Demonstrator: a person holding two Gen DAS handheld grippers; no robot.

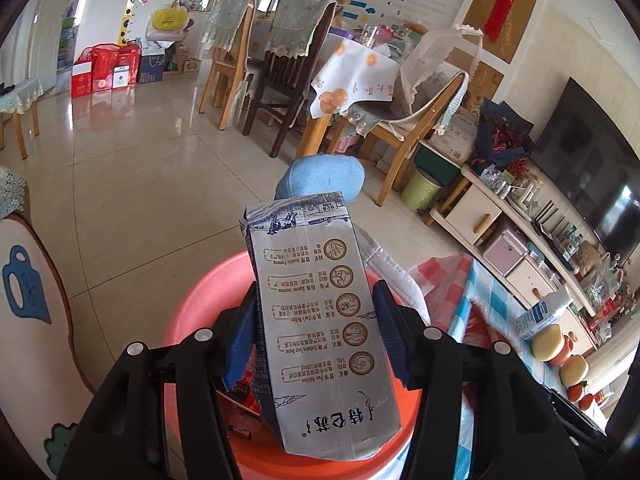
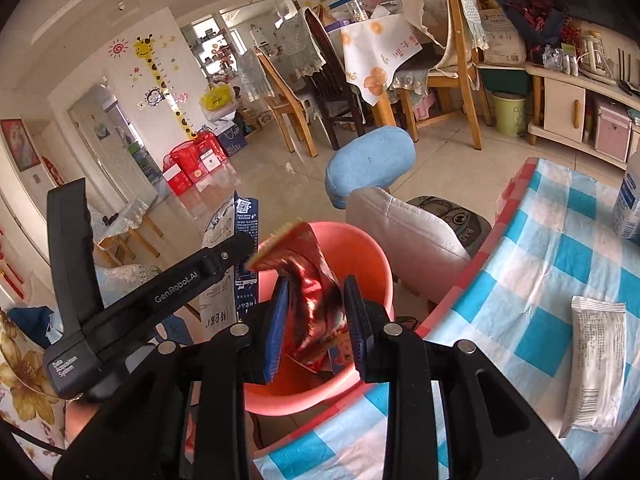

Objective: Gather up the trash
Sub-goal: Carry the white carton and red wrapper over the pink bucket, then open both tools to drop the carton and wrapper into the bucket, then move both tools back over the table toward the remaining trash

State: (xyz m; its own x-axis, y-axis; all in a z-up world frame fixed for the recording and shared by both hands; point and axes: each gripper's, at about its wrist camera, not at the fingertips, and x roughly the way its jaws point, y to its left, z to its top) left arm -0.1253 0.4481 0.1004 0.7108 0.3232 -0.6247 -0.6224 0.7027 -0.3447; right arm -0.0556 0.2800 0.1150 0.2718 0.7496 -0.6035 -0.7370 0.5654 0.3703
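Silver milk carton (image 1: 316, 320) clamped in left gripper (image 1: 316, 340); right gripper (image 2: 316, 316) seemingly pinches red wrapper (image 2: 312, 292) over pink basin (image 2: 372, 260).

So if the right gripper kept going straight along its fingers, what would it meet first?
Most likely the inside of the pink basin: the right gripper, shut on a red snack wrapper, points down into it. Depth is unclear in this view, so the far wall or bottom.

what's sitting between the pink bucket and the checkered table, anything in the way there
In the right wrist view, a pale cushioned chair back stands between the pink bucket and the checkered table. Nearer the camera, the bucket sits close to the table's edge with nothing between.
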